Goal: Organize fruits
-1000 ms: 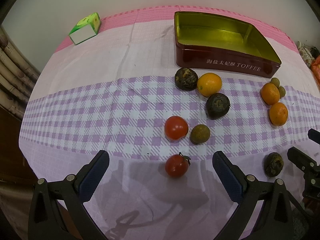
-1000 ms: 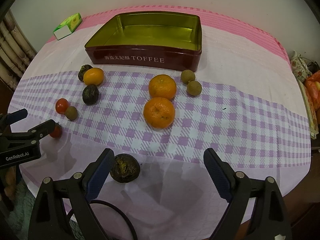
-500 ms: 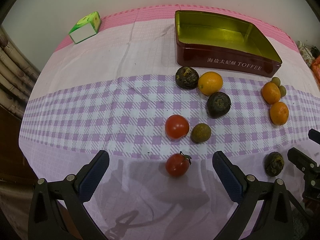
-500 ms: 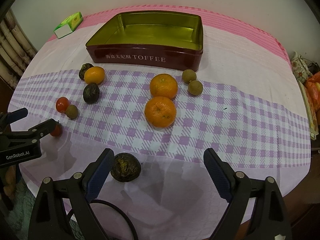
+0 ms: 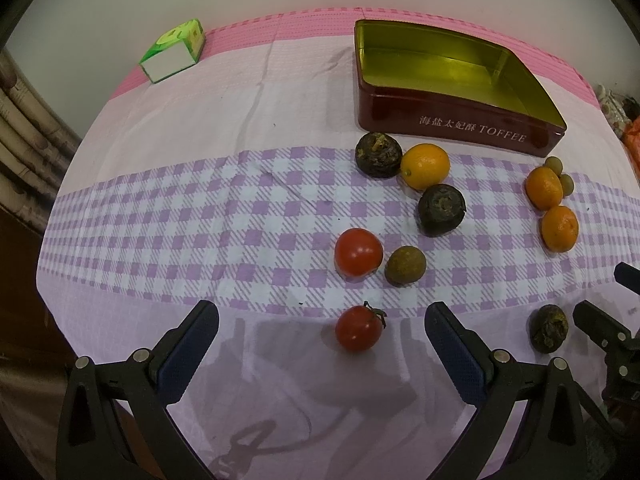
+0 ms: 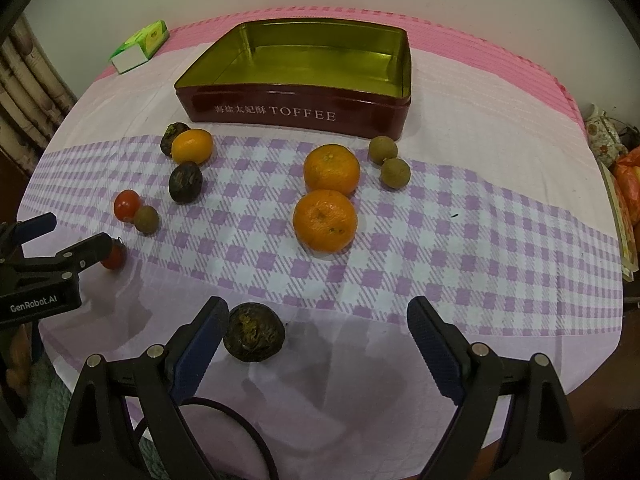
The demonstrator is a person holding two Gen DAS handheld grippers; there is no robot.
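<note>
An empty red toffee tin [image 5: 460, 124] [image 6: 296, 110] with a gold inside stands at the back of the table. Fruits lie loose in front of it. My left gripper [image 5: 322, 340] is open, and a small stemmed tomato [image 5: 358, 329] lies between its fingers. A larger tomato [image 5: 359, 252] and a brown longan [image 5: 405, 266] sit just beyond. My right gripper [image 6: 316, 334] is open over the cloth; a dark wrinkled fruit [image 6: 253, 332] lies by its left finger. Two oranges [image 6: 325, 220] [image 6: 331, 168] lie ahead of it.
A green and white box [image 5: 173, 51] sits at the back left. Two dark fruits [image 5: 441, 210] [image 5: 378, 155] and a small orange [image 5: 425, 166] lie near the tin, two longans [image 6: 394, 173] to its right. The table edge runs close under both grippers.
Both grippers have crept slightly forward and stayed open. No fruit has moved.
</note>
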